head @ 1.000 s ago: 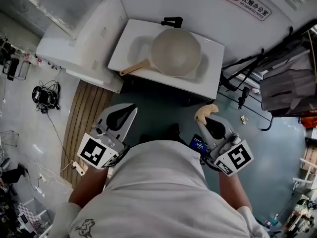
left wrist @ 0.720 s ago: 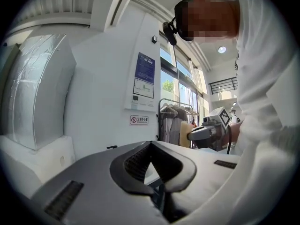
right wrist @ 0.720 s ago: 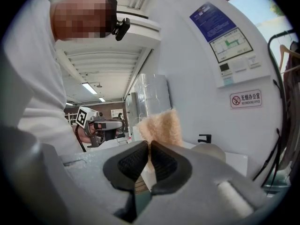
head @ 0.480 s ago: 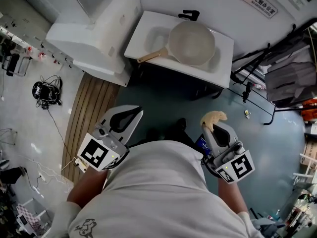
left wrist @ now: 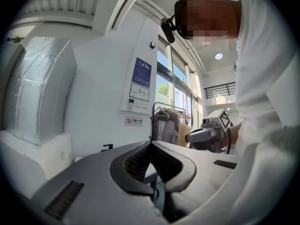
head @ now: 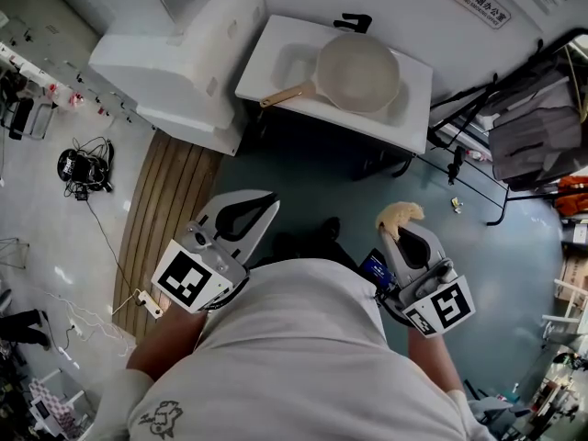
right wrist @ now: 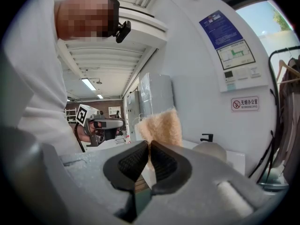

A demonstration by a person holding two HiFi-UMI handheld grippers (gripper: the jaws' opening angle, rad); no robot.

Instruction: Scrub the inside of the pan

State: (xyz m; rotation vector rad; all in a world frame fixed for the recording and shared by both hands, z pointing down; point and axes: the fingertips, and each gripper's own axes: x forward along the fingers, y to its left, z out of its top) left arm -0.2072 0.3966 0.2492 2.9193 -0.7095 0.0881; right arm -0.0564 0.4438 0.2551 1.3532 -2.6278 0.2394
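A cream pan (head: 358,74) with a wooden handle (head: 281,96) rests on a white sink unit (head: 415,122) against the far wall. Its rim also shows in the right gripper view as the pan (right wrist: 213,150). My right gripper (head: 397,228) is shut on a tan scrubbing cloth (head: 401,215), which sticks up past the jaws as the cloth (right wrist: 161,126). My left gripper (head: 266,206) is shut with nothing in it, its jaws meeting at the tip of the gripper (left wrist: 150,146). Both grippers are held in front of my body, well short of the pan.
A large white appliance (head: 179,58) stands left of the sink unit. A wooden slat mat (head: 165,219) lies on the floor at left, with cables (head: 81,168) beyond it. A black rack with grey clothes (head: 533,145) stands at right. Teal floor (head: 322,186) lies between me and the sink.
The pan and sink unit have shifted slightly right and up in the head view. Both grippers have moved a little forward, the right one still holding the cloth.
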